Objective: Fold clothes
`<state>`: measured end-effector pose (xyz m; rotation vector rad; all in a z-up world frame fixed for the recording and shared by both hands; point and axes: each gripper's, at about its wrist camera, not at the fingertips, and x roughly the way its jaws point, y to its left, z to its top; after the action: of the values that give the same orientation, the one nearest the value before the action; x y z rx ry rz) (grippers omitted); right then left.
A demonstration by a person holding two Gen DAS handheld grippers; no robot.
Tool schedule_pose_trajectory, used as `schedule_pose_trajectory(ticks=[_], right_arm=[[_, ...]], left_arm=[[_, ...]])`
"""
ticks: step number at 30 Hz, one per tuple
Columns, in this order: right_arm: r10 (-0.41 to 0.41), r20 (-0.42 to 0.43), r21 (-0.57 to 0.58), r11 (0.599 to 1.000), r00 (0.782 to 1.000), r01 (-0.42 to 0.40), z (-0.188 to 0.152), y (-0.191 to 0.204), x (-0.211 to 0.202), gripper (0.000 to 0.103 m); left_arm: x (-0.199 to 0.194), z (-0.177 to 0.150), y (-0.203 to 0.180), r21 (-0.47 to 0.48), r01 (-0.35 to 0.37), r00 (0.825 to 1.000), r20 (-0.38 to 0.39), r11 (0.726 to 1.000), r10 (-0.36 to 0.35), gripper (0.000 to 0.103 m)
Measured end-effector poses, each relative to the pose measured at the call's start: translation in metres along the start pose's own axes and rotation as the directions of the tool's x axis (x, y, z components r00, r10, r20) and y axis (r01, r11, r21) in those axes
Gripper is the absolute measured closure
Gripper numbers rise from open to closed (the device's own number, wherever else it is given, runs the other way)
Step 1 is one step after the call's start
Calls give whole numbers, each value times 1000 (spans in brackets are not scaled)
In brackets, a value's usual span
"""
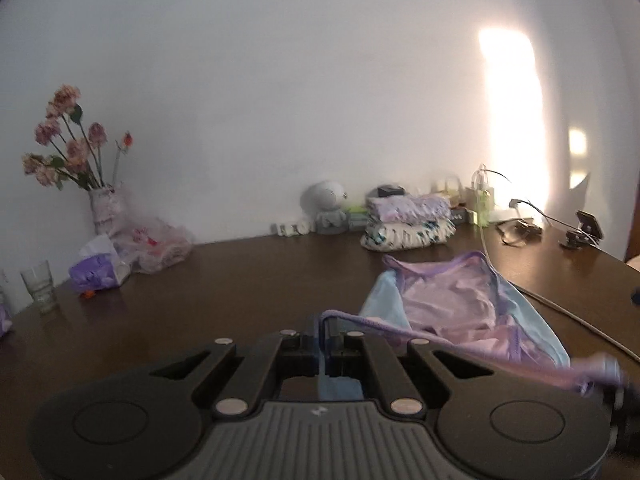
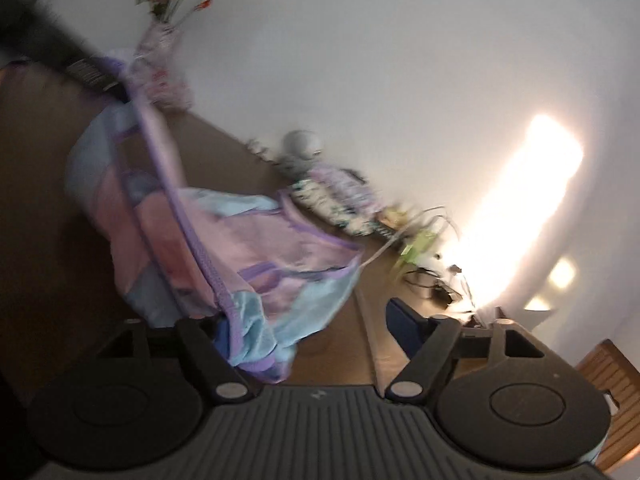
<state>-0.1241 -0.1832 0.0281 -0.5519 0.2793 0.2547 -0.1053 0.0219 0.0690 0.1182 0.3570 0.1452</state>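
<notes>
Your left gripper (image 1: 325, 344) has its jaws together, clamped on the purple trim of the garment (image 1: 460, 304), and a strip of light blue cloth shows between its fingers. From this grip the purple edge runs in a tight line to the lower right of the left wrist view.

Your right gripper (image 2: 316, 320) has its jaws apart. The garment hangs against its left finger (image 2: 224, 336), while the right finger (image 2: 408, 320) stands free, with bare tabletop (image 2: 344, 344) between them. I cannot tell if the cloth is hooked on the left finger or only lies on it.

The garment, pink and light blue with purple borders, lies partly spread on the dark brown tabletop, with one edge lifted by your grippers. Behind it, near the wall, two folded clothes (image 1: 408, 220) are stacked. Beside the stack stands a small white figurine (image 1: 326, 208). At the far left are a vase with pink flowers (image 1: 100, 200) and a drinking glass (image 1: 38, 286).
</notes>
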Motion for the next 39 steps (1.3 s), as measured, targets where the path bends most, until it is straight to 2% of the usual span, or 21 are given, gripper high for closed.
schedule_pose_trajectory(ticks=[4,7,9,10,12,14,17,18,19,24,26,27,28,29,30,32,36,37,39], right_arm=[[6,-5,0,1000,1000,-6,5,-4,-1,47],[42,-43,-15,999,998,-43,1,2,1,65],[65,-69,-9,998,995,-66,-2,6,2,86],[76,-81,-5,997,994,-77,-3,7,3,89],[89,-88,15,996,992,-88,-6,7,2,98],[85,-77,16,996,993,-84,-7,7,0,99],[77,-39,12,997,996,-77,-5,5,-4,99],[74,-24,9,997,997,-73,-4,4,-6,99],[75,-18,11,997,997,-74,-3,3,-8,99],[69,-5,5,998,998,-69,0,3,-12,99],[70,1,6,998,998,-70,2,3,-14,99],[70,4,4,998,998,-70,2,4,-14,99],[70,6,4,998,997,-70,2,4,-15,99],[72,7,6,997,997,-72,2,4,-15,99],[73,7,8,997,997,-73,2,4,-16,99],[73,2,9,997,997,-73,1,4,-15,99],[69,-59,-1,998,996,-69,-7,6,-8,96],[73,-68,-8,997,995,-74,-9,8,-7,96],[80,-86,-23,996,993,-82,-13,12,-6,87]], left_arm=[[-8,-18,-7,89,-27,999,-22,996,30,101],[-12,-36,-10,113,-14,997,-79,994,23,101],[-16,-47,-16,150,6,994,-110,989,10,101],[-19,-53,-21,194,10,994,-112,981,12,100],[-25,-61,-29,281,10,994,-107,960,21,83],[-31,-66,-35,347,16,994,-103,938,22,69],[-32,-63,-38,375,32,996,-91,926,2,59],[-30,-62,-41,400,51,995,-97,915,-13,52],[-28,-61,-44,424,70,994,-103,903,-28,51],[-30,-67,-64,578,149,989,-106,802,-107,47],[-29,-69,-66,590,173,985,-121,789,-125,51],[-28,-69,-67,591,184,983,-131,785,-132,65],[-27,-69,-68,592,195,980,-141,782,-138,75],[-26,-68,-68,590,203,979,-147,782,-143,92],[-26,-67,-68,582,201,979,-143,788,-145,97],[-25,-64,-66,559,192,981,-131,807,-143,99],[-22,-46,-41,335,51,998,-62,941,-32,101],[-22,-42,-34,267,25,999,-53,963,-12,101],[-23,-37,-21,140,7,999,-39,990,-1,102]])
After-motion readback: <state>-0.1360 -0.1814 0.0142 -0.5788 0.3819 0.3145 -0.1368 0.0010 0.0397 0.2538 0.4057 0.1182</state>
